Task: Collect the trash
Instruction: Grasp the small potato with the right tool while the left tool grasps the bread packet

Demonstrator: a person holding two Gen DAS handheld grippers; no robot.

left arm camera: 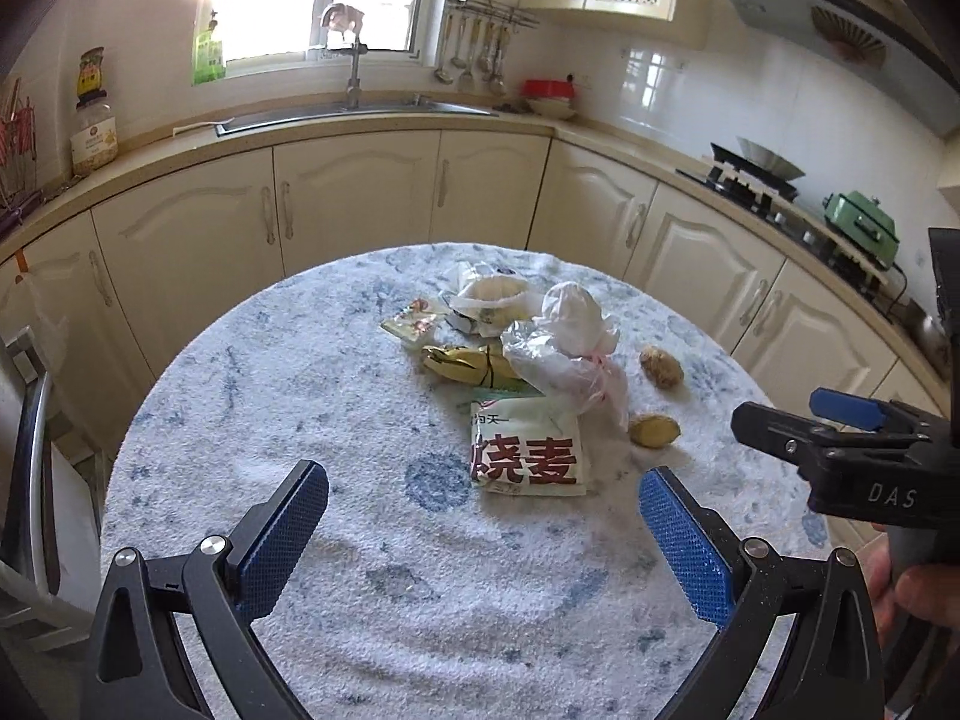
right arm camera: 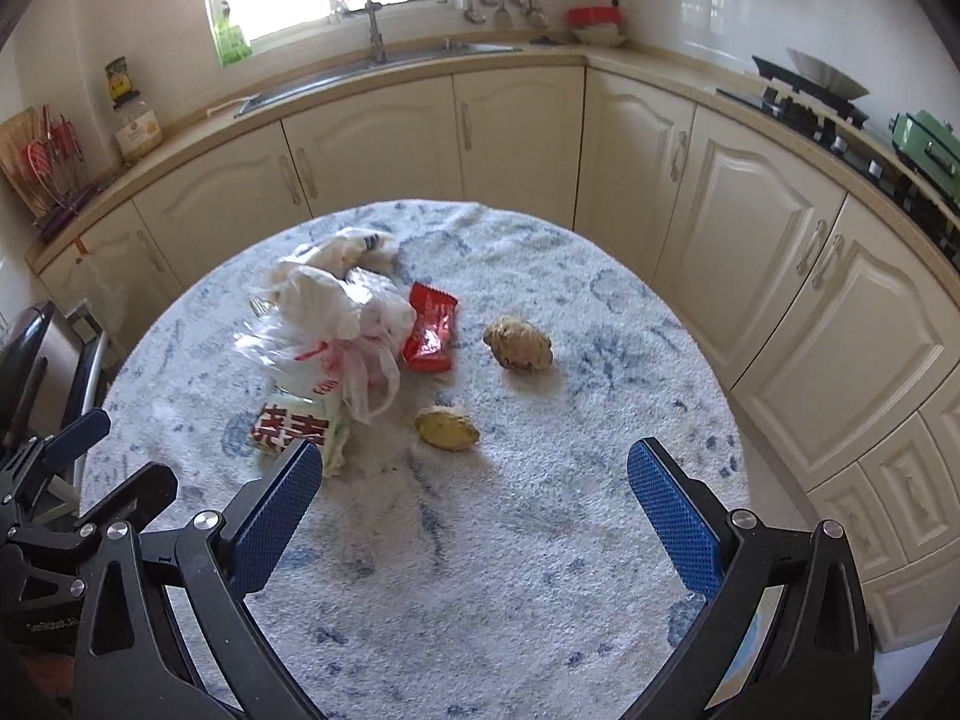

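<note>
A: Nearest the cams, both grippers hung over the round worktop (right arm camera: 540,570) w/ its fuzzy blue-and-white cover. The left gripper (left arm camera: 483,498) had its jaws wide open, nothing in them. The right gripper (right arm camera: 474,480) was the same, wide open & holding nothing.

B: And the trash?

A: All on the worktop, a bit past the tips. Closest to the left one was a white packet (left arm camera: 528,450) w/ big red letters, lying flat. Just beside it, on the right gripper's side, sat a small brown lump (right arm camera: 447,427), maybe ginger, & a bigger lump (right arm camera: 518,343) further back. A crinkly plastic bag (left arm camera: 570,348) lay on the packet's far end. A red wrapper (right arm camera: 429,330) was tucked by the bag, plus a gold wrapper (left arm camera: 462,363) & more bags behind. Far back: sink, cupboards, stove.

B: What could go wrong?

A: I think the bag is floppy, so a pinch could slip off or drag the packet along w/ it. The lumps look round & could roll off the edge if bumped. Also the fuzzy cover might get pinched by a low grab. No bin was in view, so can't tell where it all goes.
</note>
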